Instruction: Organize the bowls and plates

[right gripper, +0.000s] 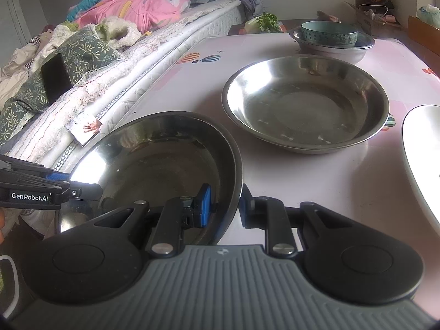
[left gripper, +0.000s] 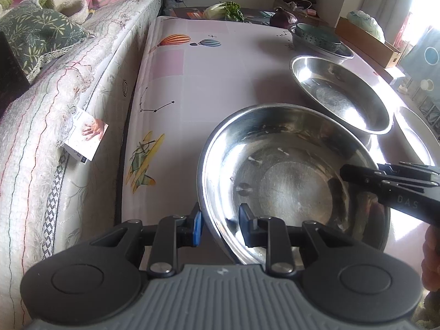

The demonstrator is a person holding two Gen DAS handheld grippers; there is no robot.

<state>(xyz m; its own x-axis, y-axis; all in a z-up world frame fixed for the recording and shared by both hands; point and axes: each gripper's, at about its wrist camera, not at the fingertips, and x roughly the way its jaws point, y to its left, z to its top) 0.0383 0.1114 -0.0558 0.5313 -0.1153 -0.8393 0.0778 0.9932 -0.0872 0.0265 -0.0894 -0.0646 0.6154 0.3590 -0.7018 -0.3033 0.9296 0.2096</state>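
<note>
Two tongs, left tongs (left gripper: 220,227) and right tongs (right gripper: 226,205), pinch my steel bowl's (left gripper: 286,170) rim from opposite sides. It's slick, so uneven lifting could twist it free, clattering onto the table (left gripper: 192,82) or second bowl (right gripper: 305,104).

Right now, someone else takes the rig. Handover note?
Left tool: shut on the near steel basin, one finger inside the rim, one outside.
Right tool: shut on the same basin's opposite rim.
The basin looks tilted, so probably lifted off the table.
Second steel basin sits empty just beyond it.
Far end: teal ceramic bowl already nested in a third steel basin.
White dish at the right edge, loose.
Left: probably stack the held basin into the second one, then deal with the white dish.
</note>
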